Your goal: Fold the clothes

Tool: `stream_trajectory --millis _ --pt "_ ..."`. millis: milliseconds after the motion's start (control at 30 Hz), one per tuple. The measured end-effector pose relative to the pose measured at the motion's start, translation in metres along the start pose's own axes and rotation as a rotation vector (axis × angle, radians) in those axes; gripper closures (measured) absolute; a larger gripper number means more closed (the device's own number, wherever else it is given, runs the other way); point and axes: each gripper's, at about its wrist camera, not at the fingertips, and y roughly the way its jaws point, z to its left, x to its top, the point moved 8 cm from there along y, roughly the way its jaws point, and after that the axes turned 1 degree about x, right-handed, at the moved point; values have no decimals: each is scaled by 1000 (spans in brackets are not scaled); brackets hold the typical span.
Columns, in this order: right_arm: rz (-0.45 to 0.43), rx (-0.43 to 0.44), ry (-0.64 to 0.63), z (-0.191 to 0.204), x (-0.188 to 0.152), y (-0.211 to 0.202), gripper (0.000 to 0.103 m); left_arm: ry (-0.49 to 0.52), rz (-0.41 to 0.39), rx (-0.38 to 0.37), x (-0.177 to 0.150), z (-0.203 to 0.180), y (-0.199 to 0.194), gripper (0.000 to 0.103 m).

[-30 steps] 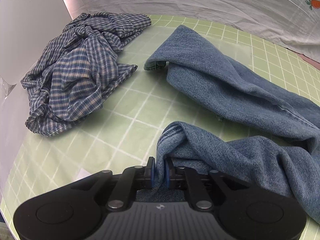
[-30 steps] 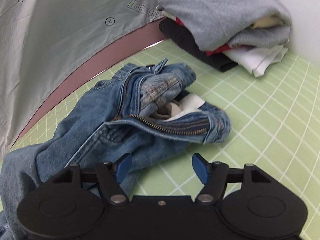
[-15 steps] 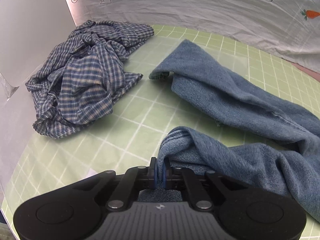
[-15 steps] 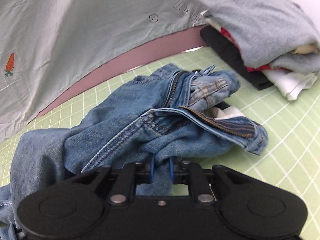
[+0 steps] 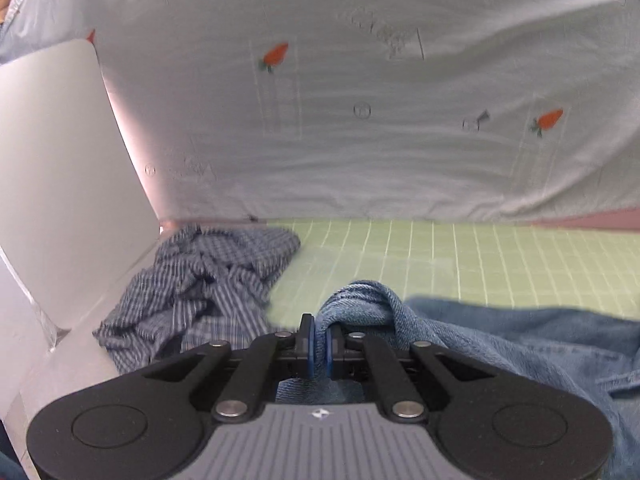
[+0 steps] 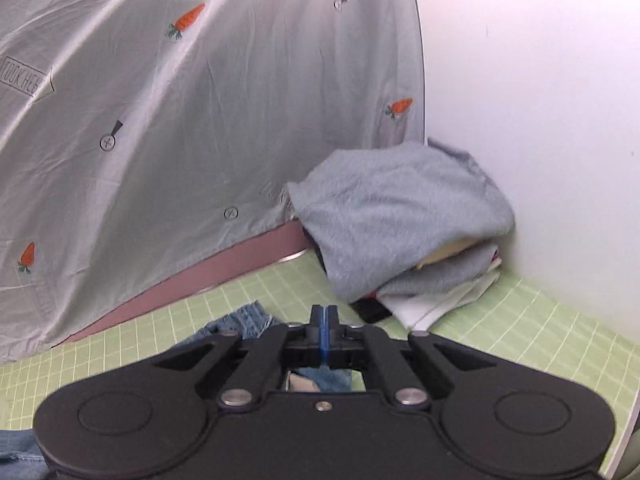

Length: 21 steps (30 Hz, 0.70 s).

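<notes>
A pair of blue jeans [image 5: 500,344] lies across the green grid mat [image 5: 460,256]. My left gripper [image 5: 318,346] is shut on a bunched leg end of the jeans, which humps up just ahead of the fingers. My right gripper [image 6: 324,330] is shut with its pads pressed together; jeans denim [image 6: 244,320] shows just beyond and below it, and a bit through the gap under the jaws. Whether cloth sits between the pads is hidden.
A crumpled blue plaid shirt [image 5: 204,284] lies at the left by a white wall panel [image 5: 60,184]. A stack of folded clothes topped by a grey garment [image 6: 404,220] sits in the right corner. A grey carrot-print sheet [image 5: 360,100] hangs behind the mat.
Both grippers have tilted up and risen, so the views now face the back sheet. The right gripper went from open to shut at the jeans waist. The left stays shut on the leg.
</notes>
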Motion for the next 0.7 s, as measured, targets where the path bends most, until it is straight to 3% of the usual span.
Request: stream_trajectory --millis 67,100,167,200,233,267,433,700 --pt "97 8 17 -1 -32 16 76 -26 98 -1 -28 4 10 93" --pt "135 9 28 0 -49 22 56 -74 138 -13 -39 11 11 93" --pt "186 17 59 0 -74 30 50 -185 202 -43 -58 24 11 84" --pt "207 27 83 0 -85 35 34 -241 222 -61 -63 31 10 80" --pt "224 38 112 -1 -94 40 9 -282 229 -66 -66 37 8 72" --pt "239 50 144 -3 -102 46 0 -317 232 -66 -68 43 6 66" --pt "239 47 125 -1 -112 63 0 -402 192 -33 -58 59 0 38" --pt "257 64 120 3 -115 71 0 -665 59 -99 -10 80 -4 27"
